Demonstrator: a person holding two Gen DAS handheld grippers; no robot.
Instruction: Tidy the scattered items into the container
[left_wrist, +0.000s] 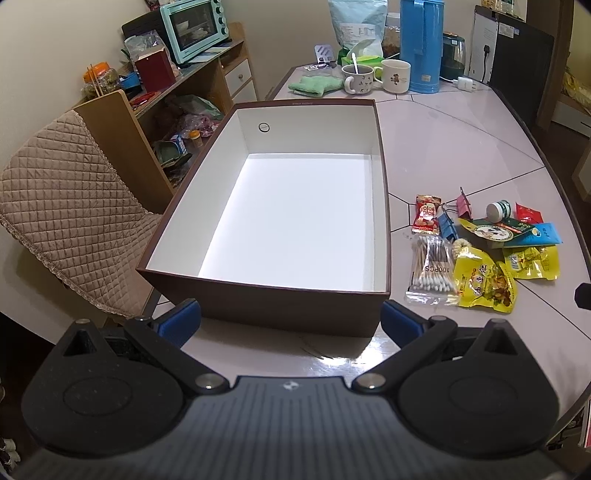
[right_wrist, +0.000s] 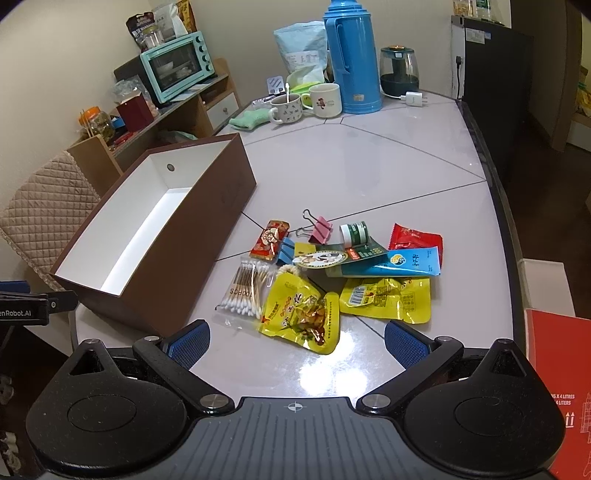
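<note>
Both tools, left tool (left_wrist: 290, 319) and right tool (right_wrist: 297, 339), gape, holding nothing. Box (left_wrist: 382, 206) sits bare inside; the pile (right_wrist: 332, 273) lies at its 3 o'clock on the bench (right_wrist: 369, 166). Next comes a pinch on one item, likely the swabs (right_wrist: 245, 288).

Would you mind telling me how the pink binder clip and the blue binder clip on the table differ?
The pink clip lies in the open with both wire handles showing; the blue clip is wedged between the red snack packet and the round card, its handles hard to see in the right wrist view. The pink clip lies farther from the box than the blue clip. Both lie outside the box.
</note>
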